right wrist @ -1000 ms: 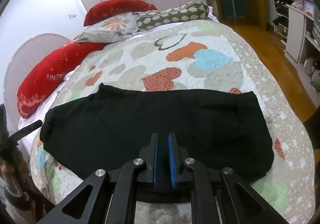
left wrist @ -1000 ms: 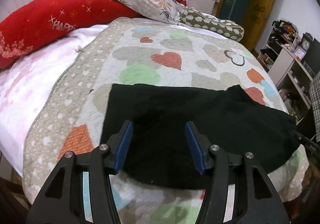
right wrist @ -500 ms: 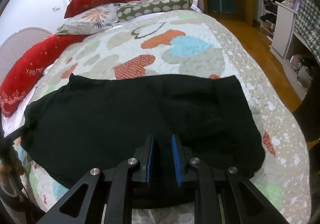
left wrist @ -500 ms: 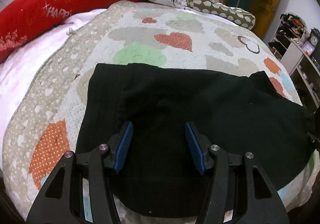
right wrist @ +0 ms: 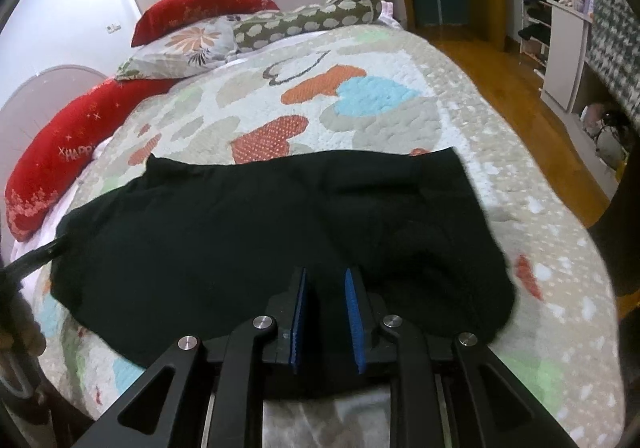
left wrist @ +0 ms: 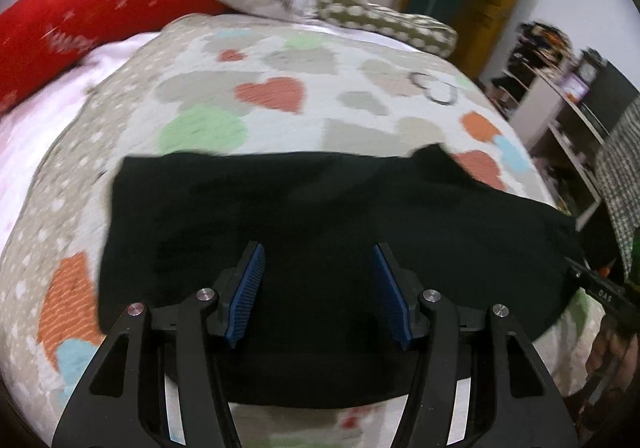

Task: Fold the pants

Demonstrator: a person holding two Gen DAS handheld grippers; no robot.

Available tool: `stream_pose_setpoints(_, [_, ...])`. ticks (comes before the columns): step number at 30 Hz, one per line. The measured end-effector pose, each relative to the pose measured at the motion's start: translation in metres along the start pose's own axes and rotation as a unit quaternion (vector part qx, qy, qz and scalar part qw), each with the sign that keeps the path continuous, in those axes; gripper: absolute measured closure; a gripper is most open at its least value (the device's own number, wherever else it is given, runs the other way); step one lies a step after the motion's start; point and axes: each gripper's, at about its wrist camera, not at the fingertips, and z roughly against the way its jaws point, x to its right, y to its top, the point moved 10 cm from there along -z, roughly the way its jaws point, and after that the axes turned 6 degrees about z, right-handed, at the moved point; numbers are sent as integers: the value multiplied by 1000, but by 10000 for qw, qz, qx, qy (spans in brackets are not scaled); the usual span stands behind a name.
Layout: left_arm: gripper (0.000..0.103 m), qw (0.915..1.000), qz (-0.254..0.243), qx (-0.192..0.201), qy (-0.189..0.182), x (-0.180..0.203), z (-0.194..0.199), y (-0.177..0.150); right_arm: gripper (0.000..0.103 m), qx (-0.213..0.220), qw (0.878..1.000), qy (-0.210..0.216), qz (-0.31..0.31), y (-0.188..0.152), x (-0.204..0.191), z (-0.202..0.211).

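Note:
Black pants (left wrist: 320,207) lie folded lengthwise across the near end of a heart-patterned quilt (left wrist: 280,87); they also show in the right wrist view (right wrist: 260,228). My left gripper (left wrist: 318,272) is wide open and empty, hovering over the pants' left half. My right gripper (right wrist: 326,296) is partly open with a narrow gap, empty, over the pants' near edge toward their right end. The right gripper's tip also shows at the left wrist view's right edge (left wrist: 600,288).
Red bolster (right wrist: 60,151), floral pillow (right wrist: 188,43) and spotted green pillow (right wrist: 308,19) lie at the bed's head. White shelves (right wrist: 568,47) and wooden floor (right wrist: 500,71) are to the right. The quilt's edge drops off just below the pants.
My right gripper has opened from shut to a narrow gap. My left gripper dipped toward the pants and has drawn back a little, staying open. The pants have not moved.

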Motion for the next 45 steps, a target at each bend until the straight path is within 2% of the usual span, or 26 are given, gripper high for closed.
stream_pose_setpoints(2, [47,9994,-210,-102,-238,27,-3,0,82,91,9999,-3,-70,-5,11,17])
stream_pose_setpoints(4, [31,9968,-448,-310,-585,61,-10,-2,79,150,9996,-27,-247,-12,25,30])
stream_pose_setpoints(5, [30,9945,-570,-414,-781,80,-14,-4,77,163,9992,-13,-377,-18,35,37])
stream_pose_setpoints(9, [30,9786,-1160,-886,-1450,159,-35,-15,68,135,9975,-84,-682,-36,60,50])
stream_pose_setpoints(11, [30,9677,-1570,-1029,-1682,203,-50,-18,66,188,9966,96,-795,-41,62,50])
stream_pose_setpoints(14, [30,9538,-1919,-1285,-1921,248,-69,-19,63,242,9950,408,-877,-44,58,44])
stream_pose_setpoints(16, [30,9409,-2213,-1466,-2104,281,-82,-20,62,304,9945,536,-851,-42,52,39])
stream_pose_setpoints(19, [30,9304,-2544,-1518,-2159,312,-99,-17,58,316,9929,715,-897,-41,46,27])
stream_pose_setpoints(23, [30,9130,-2771,-1857,-2347,345,-127,-24,57,486,9877,935,-1152,-41,51,19])
stream_pose_setpoints(24, [30,9095,-2862,-1955,-2297,353,-138,-30,57,566,9859,985,-1226,-40,52,18])
stream_pose_setpoints(26, [30,9075,-2944,-2016,-2217,361,-151,-38,57,700,9832,1045,-1324,-37,54,17])
stream_pose_setpoints(28, [30,9087,-3011,-1846,-2226,368,-158,-40,59,800,9824,1047,-1325,-35,54,15])
stream_pose_setpoints(30, [33,9103,-3025,-1743,-2226,371,-160,-39,71,882,9821,1003,-1327,-30,53,11])
stream_pose_setpoints(31, [40,9122,-2991,-1703,-2224,371,-159,-37,82,897,9800,1088,-1407,-28,53,9])
stream_pose_setpoints(32, [44,9126,-2962,-1707,-2243,371,-158,-36,88,905,9759,1244,-1546,-24,52,6])
stream_pose_setpoints(33, [52,9132,-2882,-1748,-2288,369,-155,-33,88,927,9723,1351,-1664,-21,52,6])
stream_pose_setpoints(34, [56,9149,-2771,-1786,-2330,367,-152,-31,89,986,9698,1403,-1734,-16,51,9])
stream_pose_setpoints(36, [56,9215,-2482,-1715,-2447,356,-138,-17,89,1235,9687,1471,-1571,-1,40,26])
stream_pose_setpoints(40, [56,9382,-1907,-1275,-2592,302,-83,32,89,1582,9709,1597,-830,32,-3,62])
stream_pose_setpoints(43, [56,9574,-1463,-711,-2385,234,-39,72,89,1708,9668,1890,-230,54,-54,75])
stream_pose_setpoints(45, [55,9665,-1240,-450,-2202,192,-16,86,89,1648,9614,2198,170,60,-96,71])
